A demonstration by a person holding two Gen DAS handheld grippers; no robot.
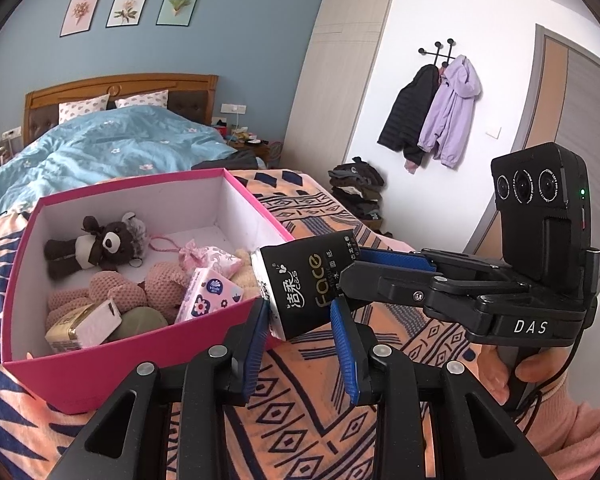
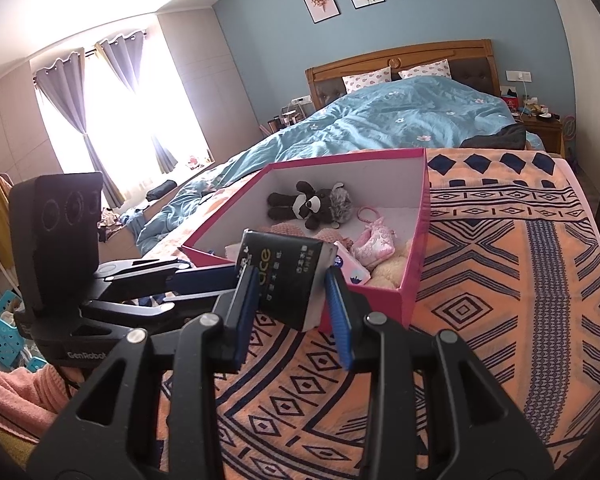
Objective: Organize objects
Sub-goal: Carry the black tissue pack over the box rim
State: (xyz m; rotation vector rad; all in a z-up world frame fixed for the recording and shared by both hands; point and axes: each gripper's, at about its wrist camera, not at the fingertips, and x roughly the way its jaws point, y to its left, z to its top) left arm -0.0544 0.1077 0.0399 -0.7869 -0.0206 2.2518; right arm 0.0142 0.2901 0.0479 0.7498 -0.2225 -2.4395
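Hovering just beside the box (image 1: pixel 140 368), the pack (image 1: pixel 300 284) is pinched by the right gripper (image 2: pixel 294 300); the left gripper (image 1: pixel 304 344) is kept open, empty.

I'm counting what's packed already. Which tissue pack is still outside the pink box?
The black tissue pack, held by the right gripper at the pink box rim. The floral tissue pack already lies inside.

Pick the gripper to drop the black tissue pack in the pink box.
Right. Right gripper already clamps the tissue pack at the pink box rim; left gripper hangs open, empty.
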